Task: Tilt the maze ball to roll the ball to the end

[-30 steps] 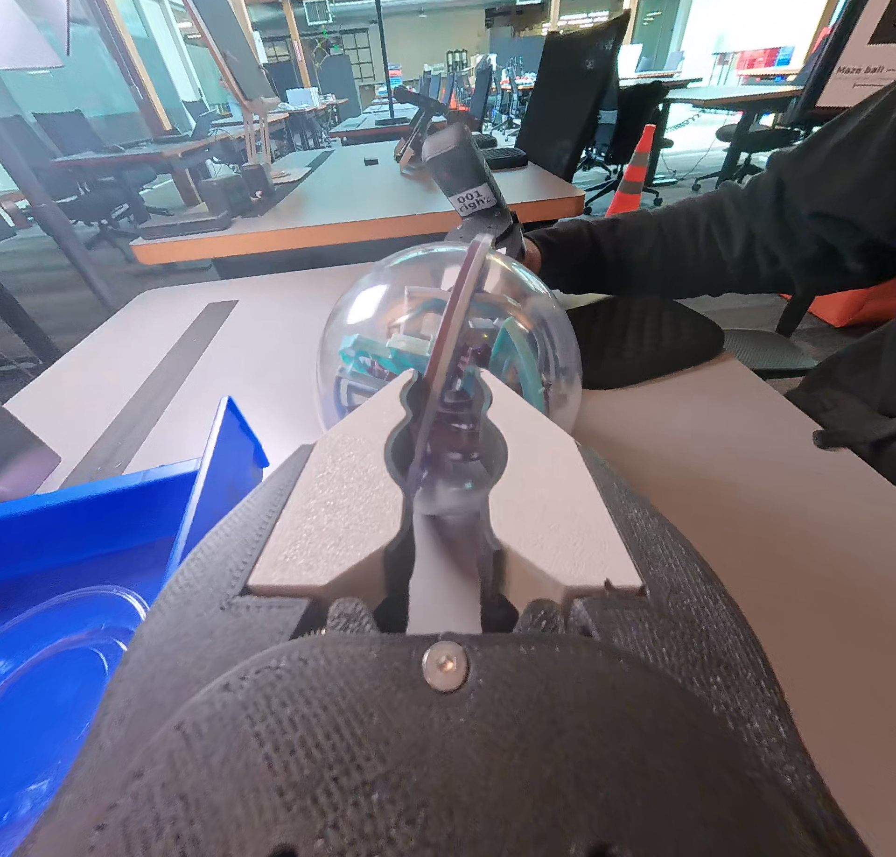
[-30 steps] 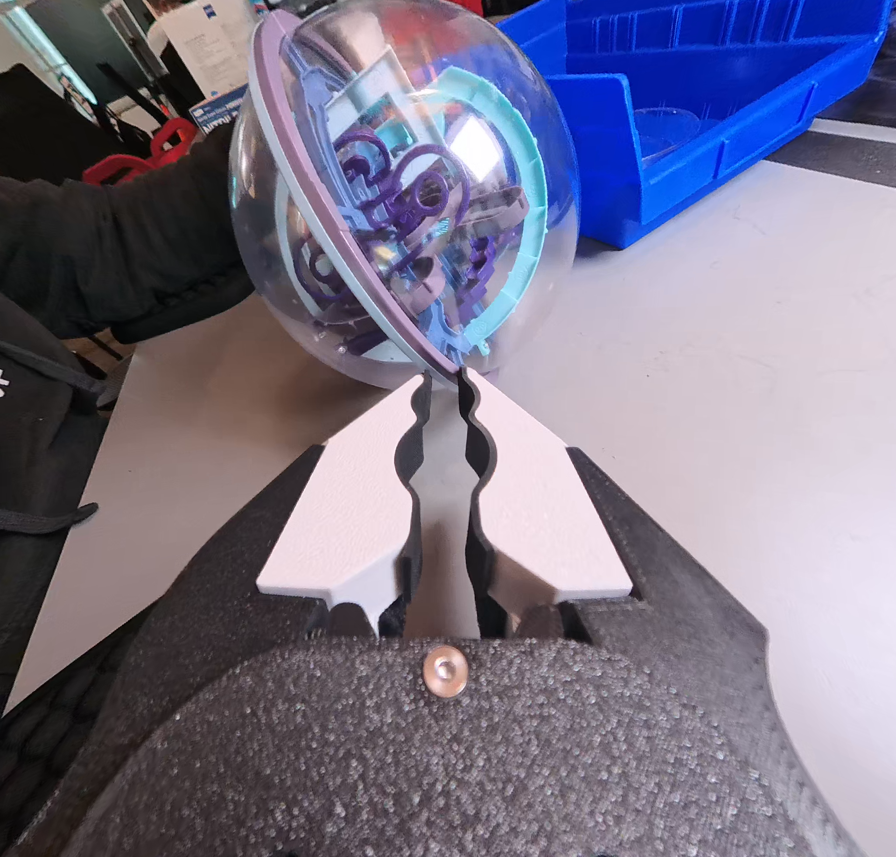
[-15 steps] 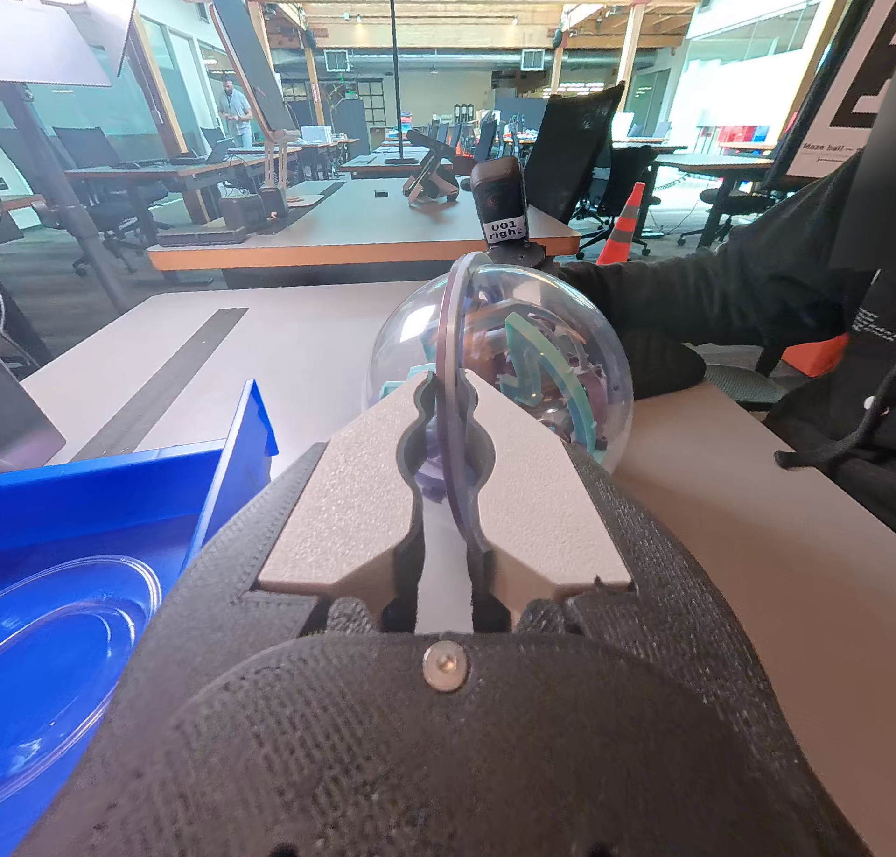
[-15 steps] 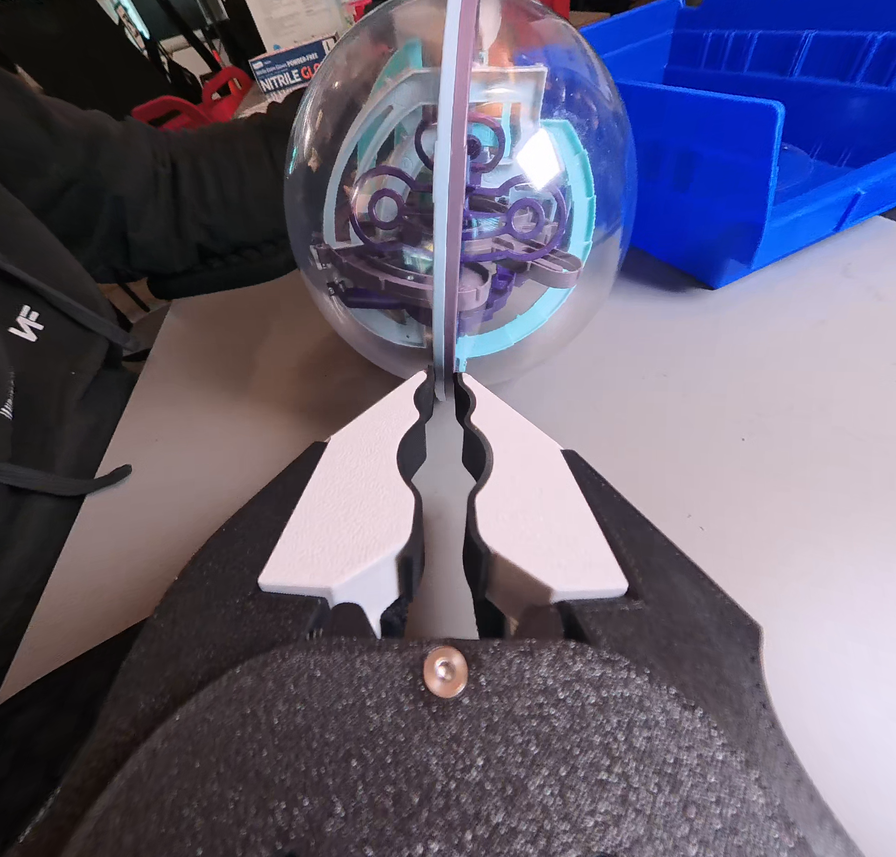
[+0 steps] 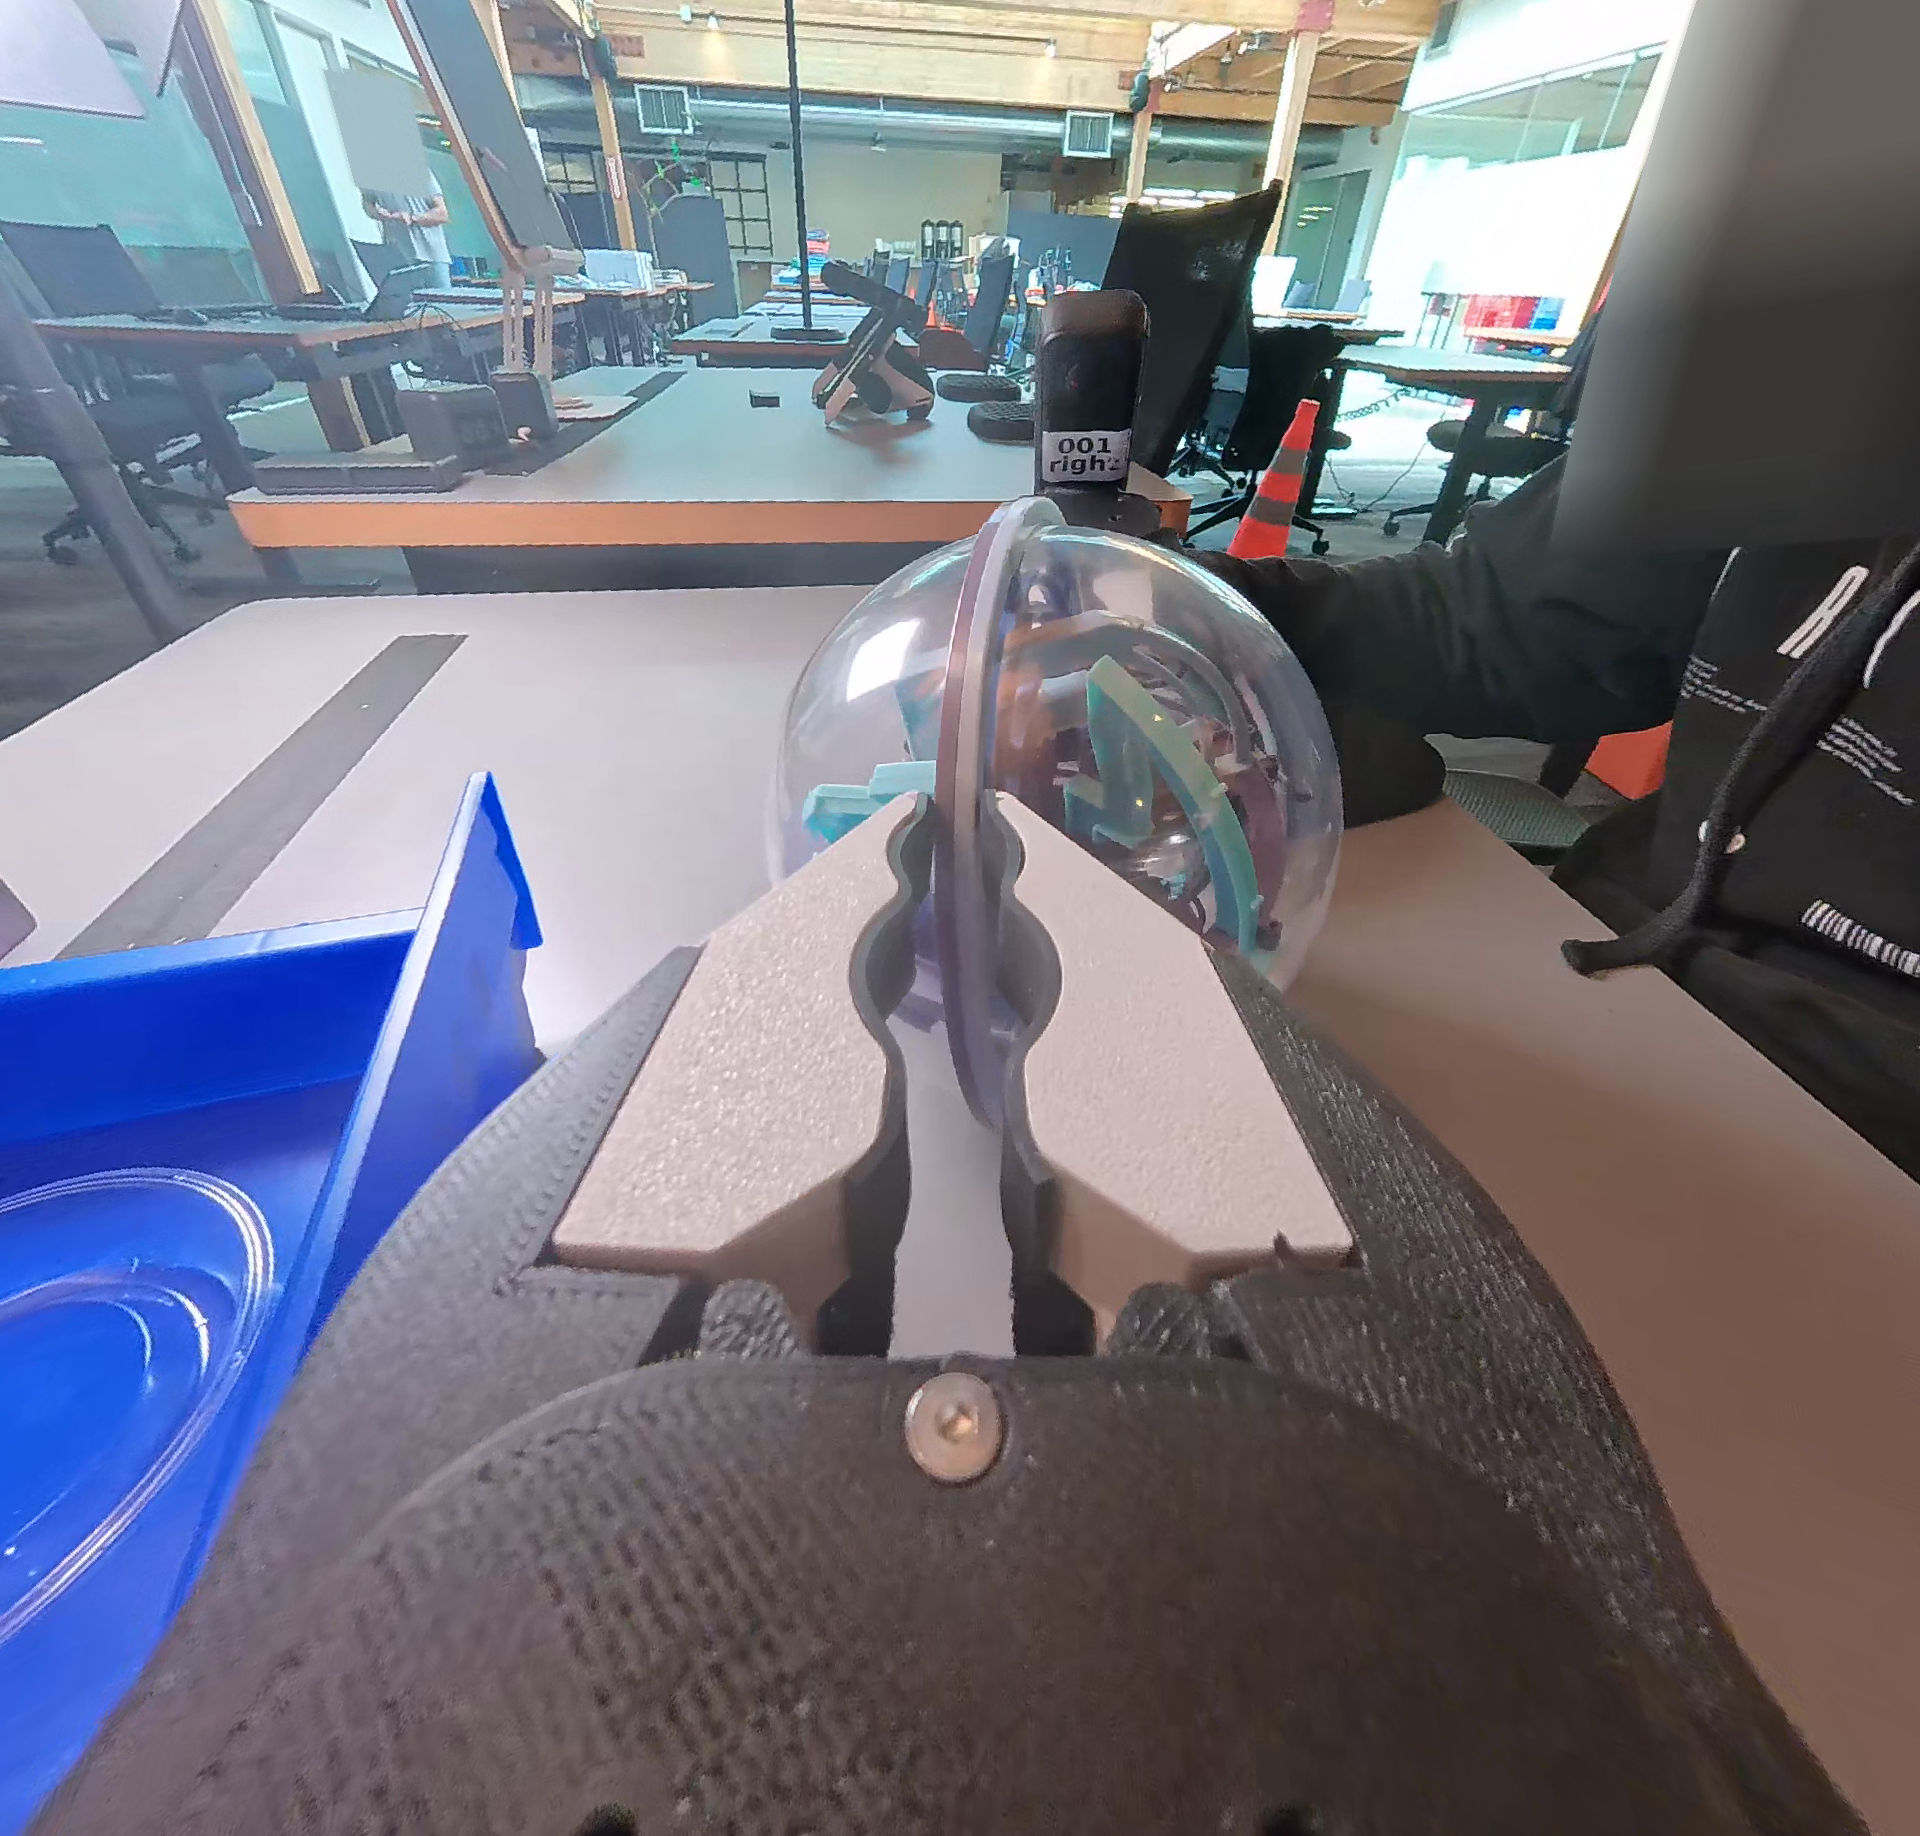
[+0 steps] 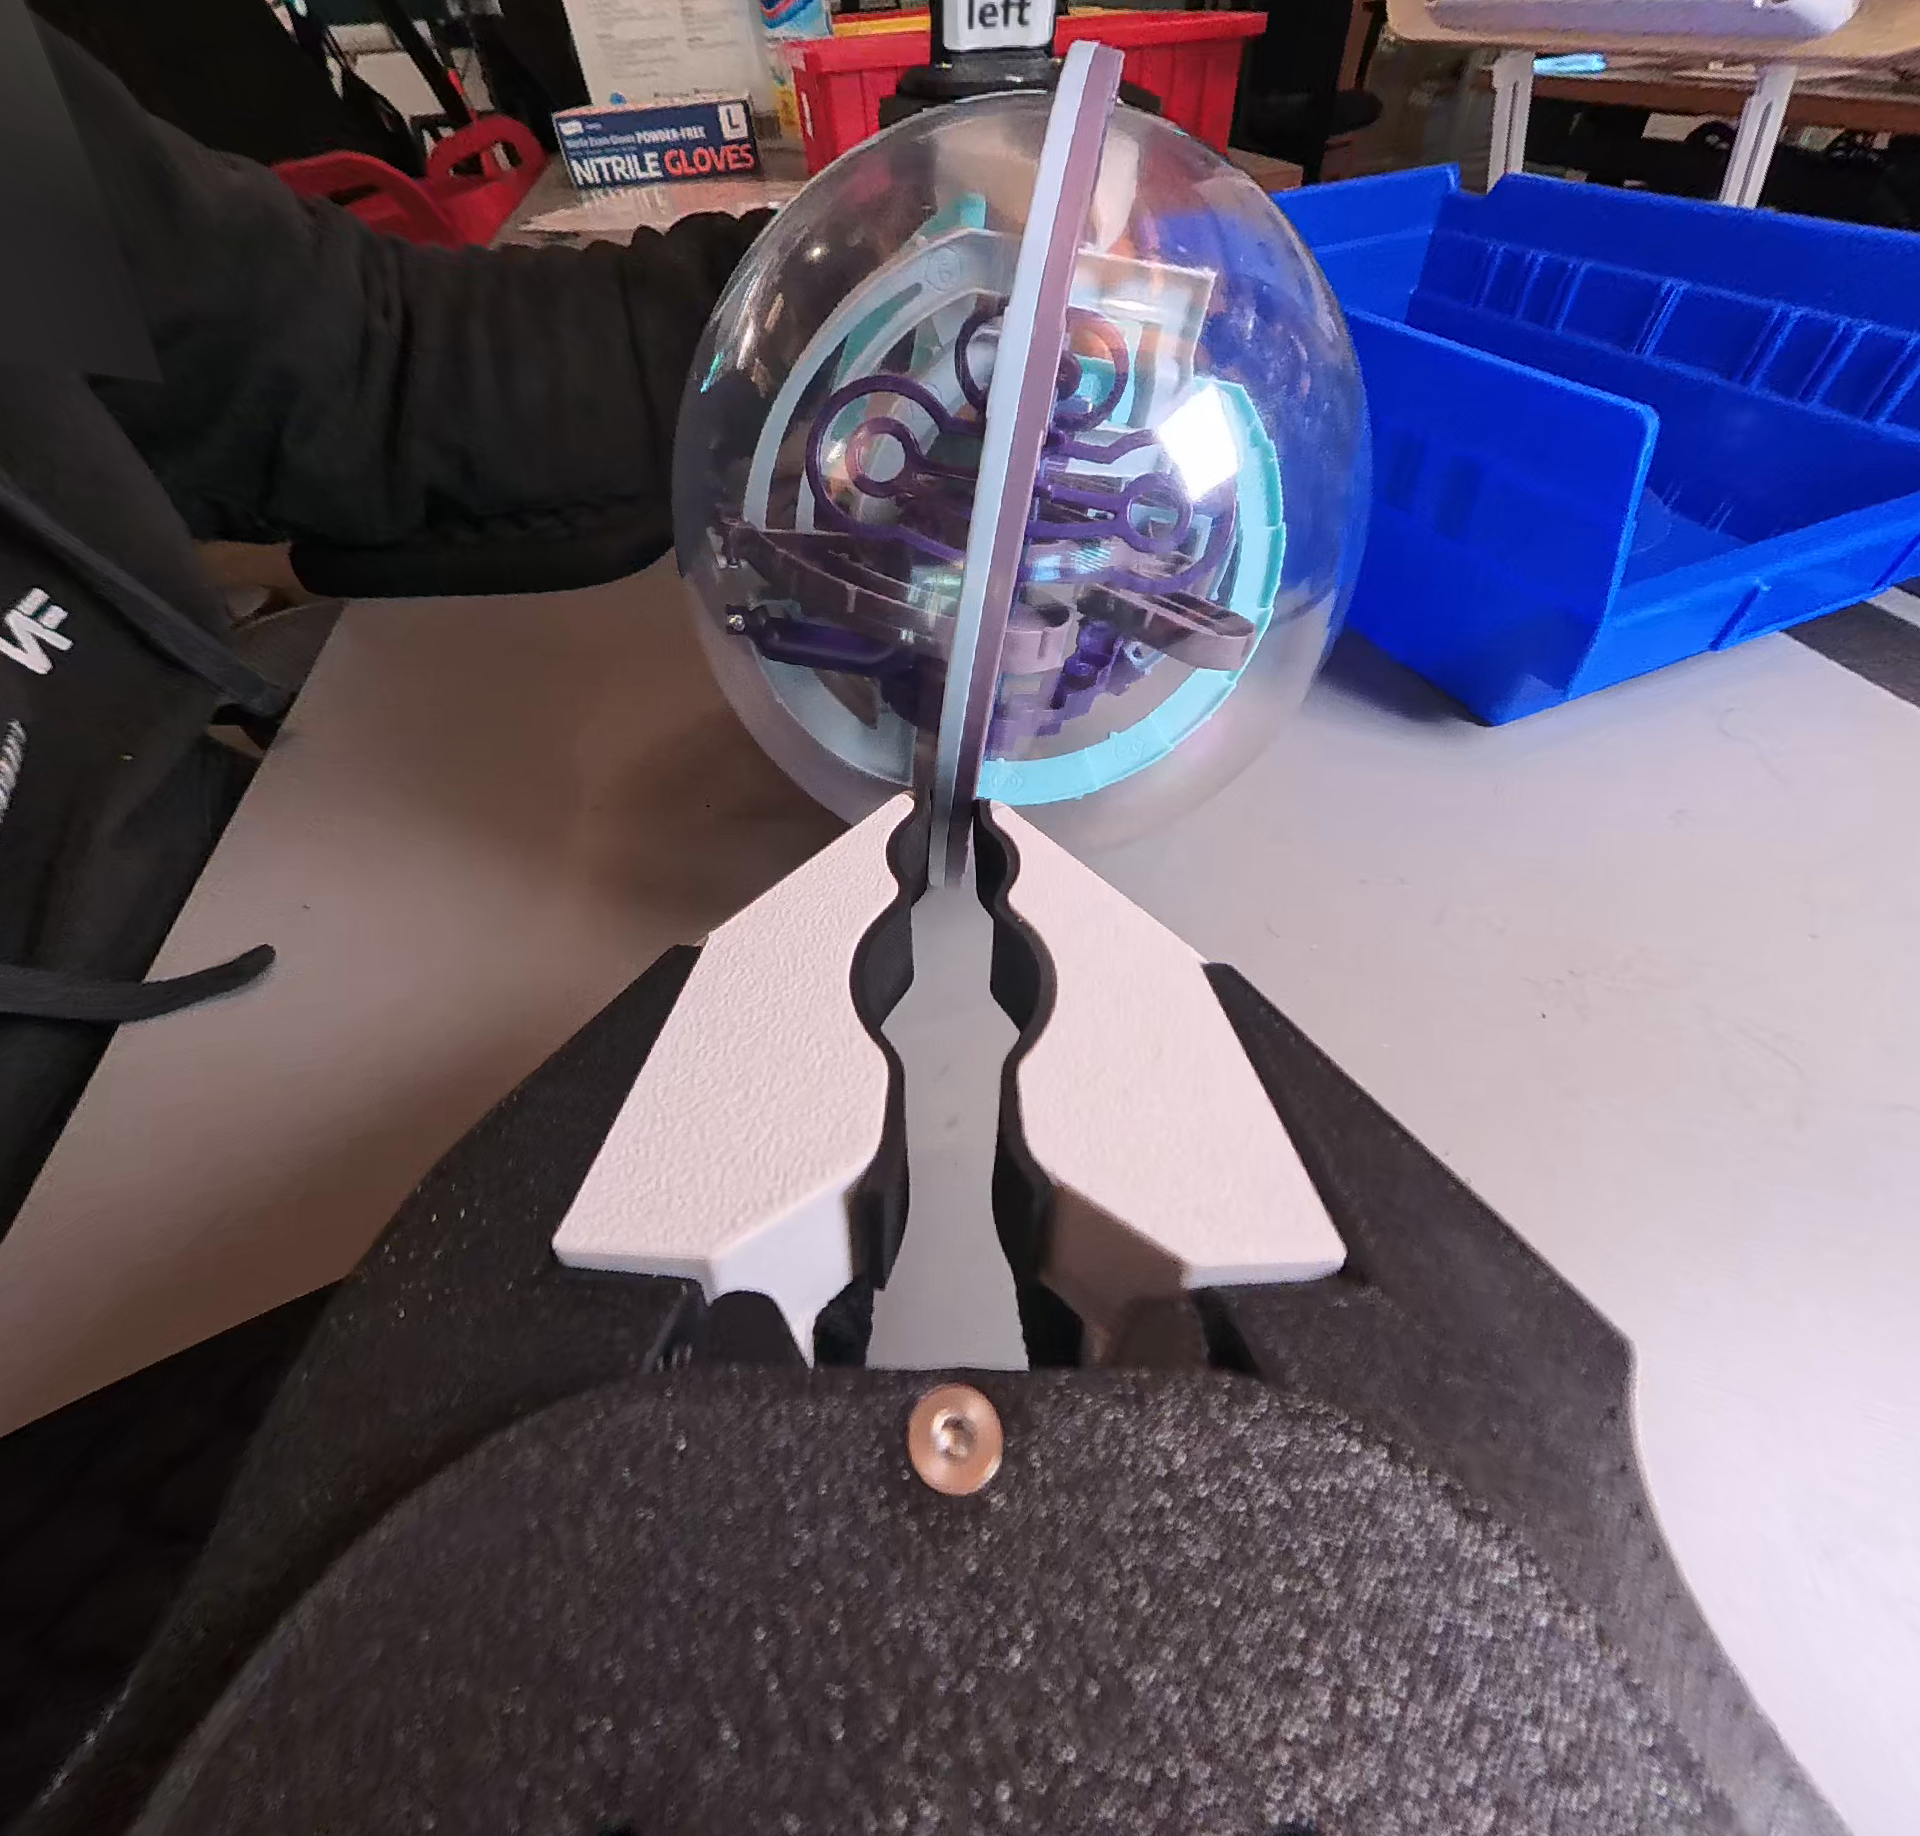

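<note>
Left claw (image 5: 961,830) and right claw (image 6: 948,841) both nearly closed, pinching maze ball (image 6: 1018,456) rim.

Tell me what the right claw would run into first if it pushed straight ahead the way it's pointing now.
The maze ball itself: the right claw already pinches its purple rim, so the clear shell lies directly ahead. Beyond the ball, roughly in line, stands the left claw, though depth there is hard to judge.

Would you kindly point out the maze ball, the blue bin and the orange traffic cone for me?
maze ball (image 6: 1226,560): right wrist view, on the clear shell right of its rim.
blue bin (image 6: 1507,498): right wrist view, on its near wall.
orange traffic cone (image 5: 1283,493): left wrist view, on its striped body.
</note>
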`<state>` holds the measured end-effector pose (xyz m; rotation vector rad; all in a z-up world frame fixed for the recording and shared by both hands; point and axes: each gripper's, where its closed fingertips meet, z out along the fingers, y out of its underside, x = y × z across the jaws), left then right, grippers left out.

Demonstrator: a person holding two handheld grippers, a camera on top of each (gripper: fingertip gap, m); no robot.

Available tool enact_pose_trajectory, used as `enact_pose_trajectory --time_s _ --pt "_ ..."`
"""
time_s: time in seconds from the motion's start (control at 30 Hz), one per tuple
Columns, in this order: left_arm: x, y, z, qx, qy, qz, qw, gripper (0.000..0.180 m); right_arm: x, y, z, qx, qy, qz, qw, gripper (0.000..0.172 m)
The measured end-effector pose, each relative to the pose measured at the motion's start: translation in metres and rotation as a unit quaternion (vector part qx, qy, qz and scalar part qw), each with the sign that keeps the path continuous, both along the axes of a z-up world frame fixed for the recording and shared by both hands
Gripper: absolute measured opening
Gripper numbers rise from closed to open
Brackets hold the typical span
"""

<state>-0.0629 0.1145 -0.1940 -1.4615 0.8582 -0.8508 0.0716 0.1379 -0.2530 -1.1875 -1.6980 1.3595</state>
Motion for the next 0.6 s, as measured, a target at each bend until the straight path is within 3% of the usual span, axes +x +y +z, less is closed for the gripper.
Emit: enact_pose_trajectory --time_s 0.6 --pt "0.012 -0.009 0.004 0.008 0.019 -0.022 1.0 0.006 -0.002 0.02 -0.005 -0.029 -0.009 -0.041 0.999 0.006"
